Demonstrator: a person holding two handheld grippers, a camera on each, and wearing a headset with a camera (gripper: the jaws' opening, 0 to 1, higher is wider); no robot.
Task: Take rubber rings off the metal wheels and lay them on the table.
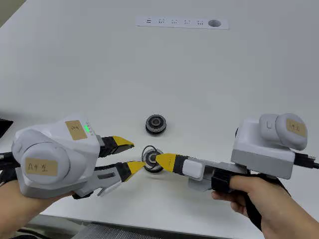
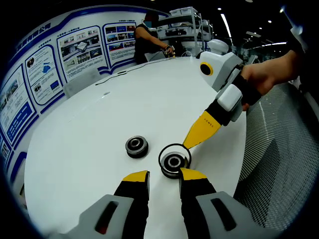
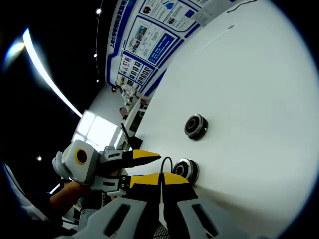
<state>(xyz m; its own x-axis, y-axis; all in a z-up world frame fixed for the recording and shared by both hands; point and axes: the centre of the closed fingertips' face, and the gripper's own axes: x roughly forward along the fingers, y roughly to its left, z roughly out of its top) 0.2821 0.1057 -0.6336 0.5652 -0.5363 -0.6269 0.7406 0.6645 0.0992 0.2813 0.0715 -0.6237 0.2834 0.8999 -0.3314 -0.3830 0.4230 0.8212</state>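
Observation:
Two metal wheels lie on the white table [image 1: 75,74]. The far wheel [image 1: 156,124] [image 2: 136,146] [image 3: 196,126] wears its black rubber ring. On the near wheel [image 1: 151,159] [image 2: 173,163] [image 3: 187,170], the rubber ring [image 2: 174,148] [image 3: 164,163] stands partly lifted off as a thin loop. My right gripper [image 1: 160,159] [image 3: 160,175] is shut on that ring at the wheel's right side; it also shows as a yellow tip in the left gripper view [image 2: 201,130]. My left gripper [image 1: 130,155] [image 2: 164,175] is open, its tips just short of the near wheel on either side.
A white power strip [image 1: 182,22] is set into the table's far side. The table's near edge runs right below both hands. A dark object [image 1: 4,127] pokes in at the left edge. A person [image 2: 147,35] stands beyond the far end of the table.

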